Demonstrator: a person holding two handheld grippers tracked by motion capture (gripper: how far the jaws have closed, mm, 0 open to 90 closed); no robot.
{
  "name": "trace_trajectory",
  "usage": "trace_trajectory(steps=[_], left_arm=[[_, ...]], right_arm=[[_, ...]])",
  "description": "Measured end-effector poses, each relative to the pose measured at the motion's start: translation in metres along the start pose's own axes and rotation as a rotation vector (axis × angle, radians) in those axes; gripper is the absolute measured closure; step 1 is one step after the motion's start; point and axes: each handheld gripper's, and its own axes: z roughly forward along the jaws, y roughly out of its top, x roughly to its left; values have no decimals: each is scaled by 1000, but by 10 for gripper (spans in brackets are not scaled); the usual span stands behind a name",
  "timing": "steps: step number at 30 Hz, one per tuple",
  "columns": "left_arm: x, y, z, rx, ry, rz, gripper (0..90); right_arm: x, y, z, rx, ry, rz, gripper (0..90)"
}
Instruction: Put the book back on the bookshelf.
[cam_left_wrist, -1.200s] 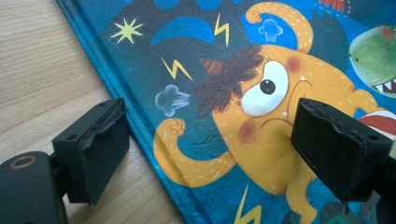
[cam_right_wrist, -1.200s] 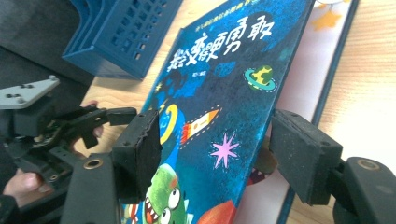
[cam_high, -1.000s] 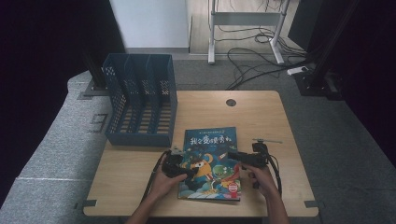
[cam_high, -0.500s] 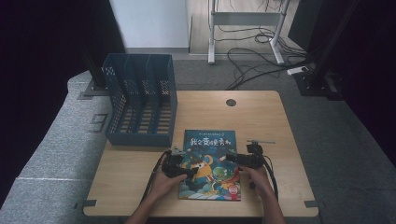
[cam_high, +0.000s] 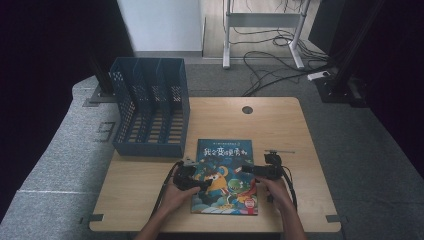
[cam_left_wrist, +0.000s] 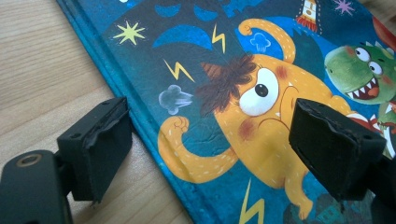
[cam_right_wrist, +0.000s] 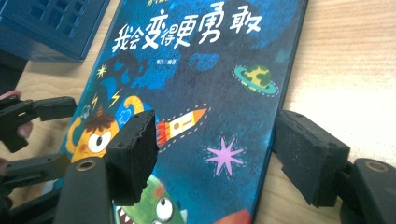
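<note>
Lying flat near the front edge of a wooden table (cam_high: 280, 125) is a picture book (cam_high: 224, 176) with a blue cartoon cover, a blue file rack (cam_high: 150, 107) just behind it to the left. The left gripper (cam_high: 192, 179) straddles its left edge, the right gripper (cam_high: 255, 171) its right edge, both with jaws wide apart, holding nothing. Lifting it cleanly likely calls for slipping one jaw under each edge before closing evenly.

A dark blue picture book (cam_high: 225, 176) printed with an orange monster, green dinosaur, yellow lightning bolts and white lettering is seen on a pale wooden table (cam_high: 280, 125), beside a blue perforated file rack (cam_high: 150, 107).
</note>
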Motion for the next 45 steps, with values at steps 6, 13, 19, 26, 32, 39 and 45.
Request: trace_trajectory(steps=[6, 13, 19, 26, 32, 39, 45], left_arm=[[1, 0, -1, 3, 0, 0, 128], [1, 0, -1, 3, -3, -2, 129], [6, 1, -2, 1, -32, -24, 120], [6, 1, -3, 0, -34, -32, 116], [8, 1, -3, -2, -42, -34, 114], [6, 0, -2, -2, -31, -25, 112], [4, 0, -2, 1, -9, -12, 110]], right_arm=[[-3, 0, -4, 3, 47, 36, 301], [3, 3, -16, -39, 92, 25, 308], [5, 5, -25, -78, 168, 38, 306], [1, 6, -26, -89, 228, 70, 307], [0, 6, -26, -101, 253, 78, 310], [2, 5, -25, -93, 215, 41, 313], [3, 4, -19, -67, 158, 12, 312]])
